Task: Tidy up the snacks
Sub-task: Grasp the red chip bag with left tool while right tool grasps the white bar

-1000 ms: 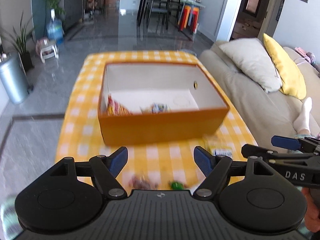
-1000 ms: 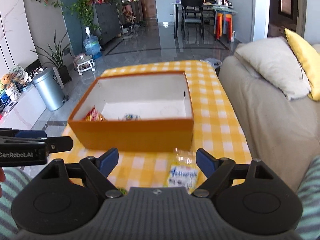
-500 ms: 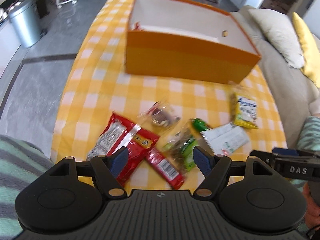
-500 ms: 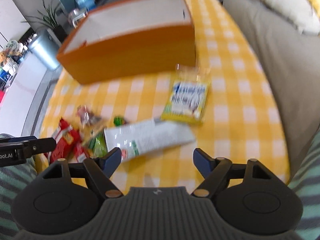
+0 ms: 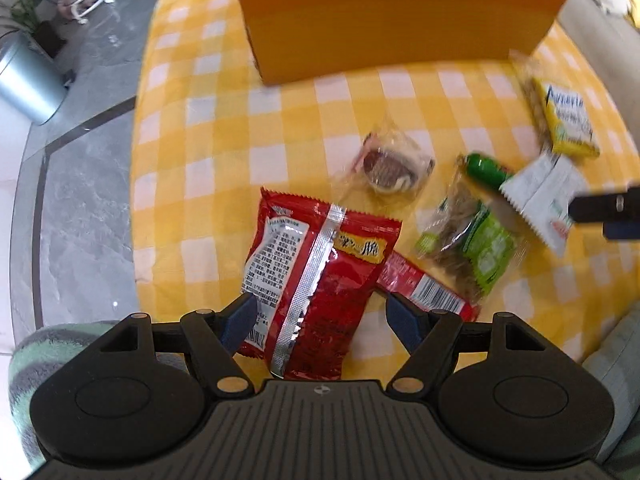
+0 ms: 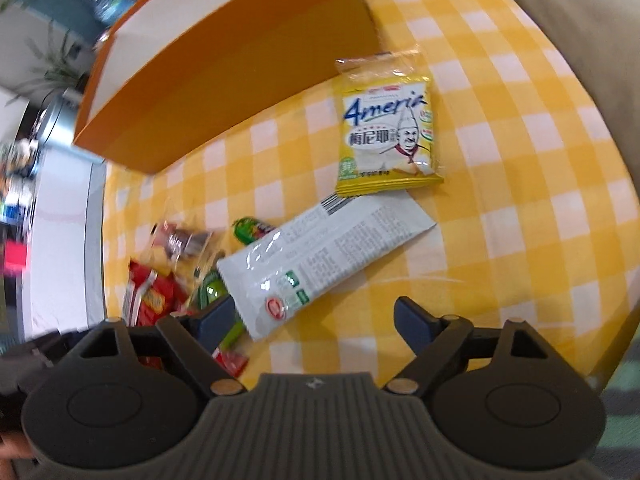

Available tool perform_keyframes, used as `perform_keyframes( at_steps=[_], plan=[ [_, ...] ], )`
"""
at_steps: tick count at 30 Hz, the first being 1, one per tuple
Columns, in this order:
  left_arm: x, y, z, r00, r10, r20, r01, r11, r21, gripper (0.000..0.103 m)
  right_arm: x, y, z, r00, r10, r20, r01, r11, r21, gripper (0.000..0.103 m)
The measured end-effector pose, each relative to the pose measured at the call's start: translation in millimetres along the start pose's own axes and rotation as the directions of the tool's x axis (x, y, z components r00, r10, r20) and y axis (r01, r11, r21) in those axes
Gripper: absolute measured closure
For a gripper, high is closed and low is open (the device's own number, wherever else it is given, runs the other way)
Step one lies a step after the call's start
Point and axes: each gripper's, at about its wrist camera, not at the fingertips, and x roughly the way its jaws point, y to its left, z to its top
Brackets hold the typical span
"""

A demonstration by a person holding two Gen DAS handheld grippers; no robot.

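Left hand-held gripper (image 5: 320, 316): jaws spread wide, holding nothing; it hovers low over the near edge of the desk (image 5: 224, 120), its two fingers straddling the lower end of the red bag (image 5: 316, 264).
Why so: the wide gap looks matched to the bag's width, so this reads as lining up a pick.
Red bag: lies flat, back seam up, its bottom end between the fingers; whether they touch it I cannot tell.
Right hand-held gripper (image 6: 316, 320): jaws also spread, empty; its left finger is just beside the near end of the white packet (image 6: 324, 256).
White packet: lies slantwise on the desk, mostly ahead of the gap and to its left.
Yellow packet (image 6: 386, 132): flat, just beyond the white one, near the box.
Other snacks: a clear-wrapped cake (image 5: 392, 168), a green packet (image 5: 472, 244) and a thin red bar (image 5: 428, 288) lie loosely clustered between the two grippers.
Orange box (image 5: 396, 16): stands at the far side, apart from the snacks; likely where they go.
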Motion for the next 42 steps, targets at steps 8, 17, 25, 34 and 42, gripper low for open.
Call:
perform_keyframes(
  at_steps=[8,17,25,34,42],
  plan=[
    [17.0,5.9,5.7,1.0,0.015,-0.002,-0.014,1.0,0.026,0.013,20.1,1.1,18.3,1.0,-0.008,0.003,0.007,0.993,0.116,0.019],
    [26.6,13.2,10.7,1.0,-0.029,-0.011,0.029,1.0,0.002,0.016,40.4,11.7,29.7,0.998,-0.057,-0.012,0.058,0.993,0.107,0.021],
    [20.1,18.9,10.7,0.991,-0.129,0.035,0.132,0.987,-0.09,0.022,41.5,16.3,30.1,0.998,-0.068,0.01,0.067,0.996,0.052,0.038],
    [9.3,11.9,11.2,0.973,-0.207,0.105,0.226,0.946,-0.231,0.022,20.8,19.7,25.5,0.993,-0.068,0.097,0.073,0.997,-0.039,0.078],
    [-10.8,-2.9,16.8,0.957,-0.237,0.17,0.273,0.932,-0.238,0.022,-1.7,5.5,17.3,0.992,-0.022,0.123,0.028,0.999,-0.045,0.089]
  ],
)
